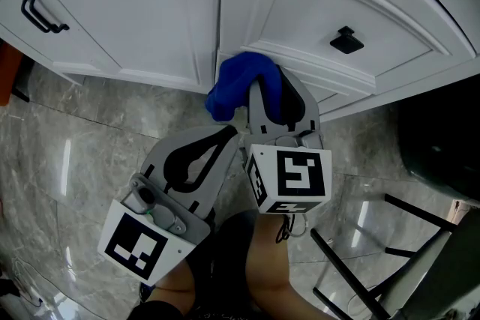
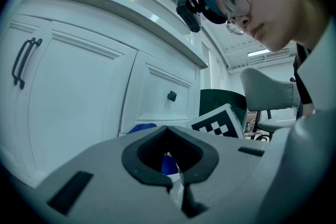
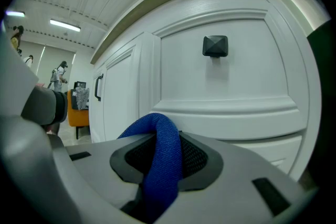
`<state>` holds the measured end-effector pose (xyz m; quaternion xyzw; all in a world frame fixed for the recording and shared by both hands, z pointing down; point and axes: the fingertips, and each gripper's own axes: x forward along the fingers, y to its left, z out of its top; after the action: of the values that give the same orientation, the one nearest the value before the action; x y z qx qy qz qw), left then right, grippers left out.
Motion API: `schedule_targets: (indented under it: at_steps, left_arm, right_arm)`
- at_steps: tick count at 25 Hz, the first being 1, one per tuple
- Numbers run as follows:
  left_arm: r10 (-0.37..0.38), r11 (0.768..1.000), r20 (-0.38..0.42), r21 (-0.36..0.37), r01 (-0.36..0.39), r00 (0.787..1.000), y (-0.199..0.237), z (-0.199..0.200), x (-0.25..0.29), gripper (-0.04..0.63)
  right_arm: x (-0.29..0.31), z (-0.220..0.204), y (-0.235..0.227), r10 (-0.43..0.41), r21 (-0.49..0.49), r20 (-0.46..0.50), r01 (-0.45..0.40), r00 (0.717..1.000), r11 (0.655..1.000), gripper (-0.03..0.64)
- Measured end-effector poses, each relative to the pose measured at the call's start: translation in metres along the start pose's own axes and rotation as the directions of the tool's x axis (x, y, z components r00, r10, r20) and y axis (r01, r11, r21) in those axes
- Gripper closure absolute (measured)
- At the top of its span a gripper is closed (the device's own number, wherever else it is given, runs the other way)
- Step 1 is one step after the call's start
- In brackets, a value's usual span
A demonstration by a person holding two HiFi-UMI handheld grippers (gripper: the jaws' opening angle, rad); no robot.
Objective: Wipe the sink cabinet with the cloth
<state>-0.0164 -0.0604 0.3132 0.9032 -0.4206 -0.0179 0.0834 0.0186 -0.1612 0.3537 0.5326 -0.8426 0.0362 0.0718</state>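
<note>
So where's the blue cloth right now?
The cloth is mid-frame in the head view, pinched in the right claw. It is close to the lower edge of the cabinet, near the seam between its two doors.

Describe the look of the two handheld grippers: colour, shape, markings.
The left gripper and right gripper are light grey moulded shells with black jaw pads. The left cube and right cube are white with black square markers.

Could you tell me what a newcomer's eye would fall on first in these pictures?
The bright blue cloth, clamped in the right tool, stands out against the white sink cabinet, near the lower edge of the panel with the square black knob. Beside it the left tool is shut on nothing.
</note>
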Motion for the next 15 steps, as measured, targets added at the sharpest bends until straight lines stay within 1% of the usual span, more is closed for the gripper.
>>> schedule_targets:
  at_steps: [15]
  left_arm:
    - [0.002, 1.000, 0.010, 0.001, -0.002, 1.000, 0.000, 0.003, -0.003, 0.591]
  right_arm:
    - [-0.008, -0.002, -0.016, -0.032, 0.015, -0.012, 0.032, 0.999, 0.999, 0.502]
